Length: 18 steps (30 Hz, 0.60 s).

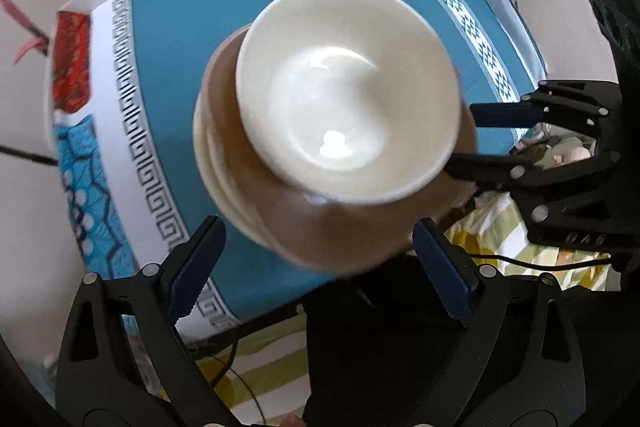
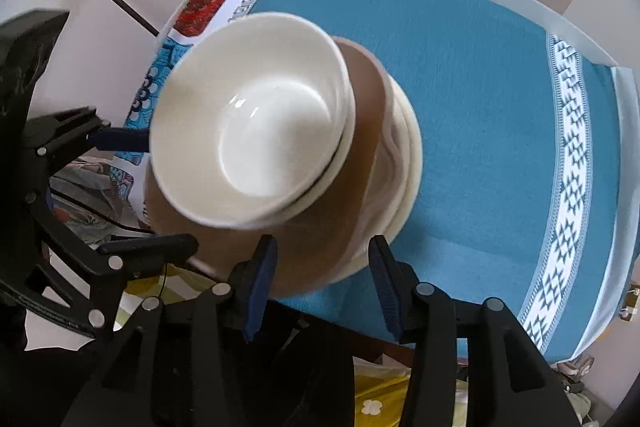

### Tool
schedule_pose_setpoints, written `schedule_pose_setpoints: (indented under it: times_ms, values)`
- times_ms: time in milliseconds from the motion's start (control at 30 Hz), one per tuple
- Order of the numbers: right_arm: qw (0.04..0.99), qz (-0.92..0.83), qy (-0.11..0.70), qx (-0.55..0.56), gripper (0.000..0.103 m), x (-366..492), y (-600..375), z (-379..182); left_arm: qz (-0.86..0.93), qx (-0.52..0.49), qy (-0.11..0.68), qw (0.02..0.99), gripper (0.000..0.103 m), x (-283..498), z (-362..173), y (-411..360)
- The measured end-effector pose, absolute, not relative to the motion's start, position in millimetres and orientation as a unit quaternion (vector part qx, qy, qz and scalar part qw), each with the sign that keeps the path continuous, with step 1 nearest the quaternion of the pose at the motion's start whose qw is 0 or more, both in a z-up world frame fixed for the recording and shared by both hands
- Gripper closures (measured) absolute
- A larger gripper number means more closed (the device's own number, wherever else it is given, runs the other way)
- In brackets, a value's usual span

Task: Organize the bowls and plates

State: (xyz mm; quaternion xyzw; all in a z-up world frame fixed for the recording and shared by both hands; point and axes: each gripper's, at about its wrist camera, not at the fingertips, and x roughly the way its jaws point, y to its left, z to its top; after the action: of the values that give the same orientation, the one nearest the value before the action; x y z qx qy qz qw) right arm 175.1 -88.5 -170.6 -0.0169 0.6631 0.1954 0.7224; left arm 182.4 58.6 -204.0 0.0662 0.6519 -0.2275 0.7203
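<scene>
Two grippers: both meet at one stack of crockery on a table.
White bowls (image 1: 344, 99) (image 2: 248, 119): nested at the top of the stack; the right wrist view shows at least two rims, one inside the other. The upper bowl holds nothing but glare.
Tan plate (image 1: 344, 227) (image 2: 320, 227): directly under the bowls, carrying them; its rim juts out past them toward both cameras.
Cream plates (image 1: 212, 163) (image 2: 404, 163): stacked beneath the tan plate; only their edges show, on the side away from the right gripper, and the count cannot be told.
Stack position: over the blue tablecloth (image 1: 192, 27) (image 2: 480, 107), near the table edge closest to the cameras; whether it rests on the cloth or is lifted cannot be told, as the stack is motion-blurred.
Left gripper (image 1: 320, 271) (image 2: 136, 187): jaws spread wide; in its own view the blue pads sit either side of the near rim of the tan plate without pressing it. In the right wrist view one finger lies above the stack's rim and one below.
Right gripper (image 2: 320, 283) (image 1: 468, 135): jaws parted, its pads flanking the near rim of the plates; firm grip cannot be told.
Patterned borders (image 1: 132, 99) (image 2: 572, 163): white bands with geometric motifs along the cloth's ends.
</scene>
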Motion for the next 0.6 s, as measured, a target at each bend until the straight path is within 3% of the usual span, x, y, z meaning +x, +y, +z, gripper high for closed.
schedule_pose_setpoints:
  times_ms: [200,267,333,567,600]
  values:
    - [0.791,0.184,0.584,-0.006,0.058,152,-96,-99,-0.194,0.030,0.581,0.790,0.009,156,-135,68]
    - [0.816,0.177,0.551,-0.001,0.042,142,-102,-73,-0.176,0.010,0.532,0.828,0.009,144,-99,72]
    - [0.846,0.162,0.508,0.001,0.019,130,-107,-43,-0.155,0.004,0.484,0.861,0.009,133,-69,74]
    - [0.923,0.104,0.370,0.012,0.016,91,-126,38,-0.068,0.036,0.297,0.952,0.000,82,21,67]
    - [0.931,0.092,0.354,0.013,0.006,86,-128,45,-0.054,0.043,0.263,0.962,0.000,71,31,64]
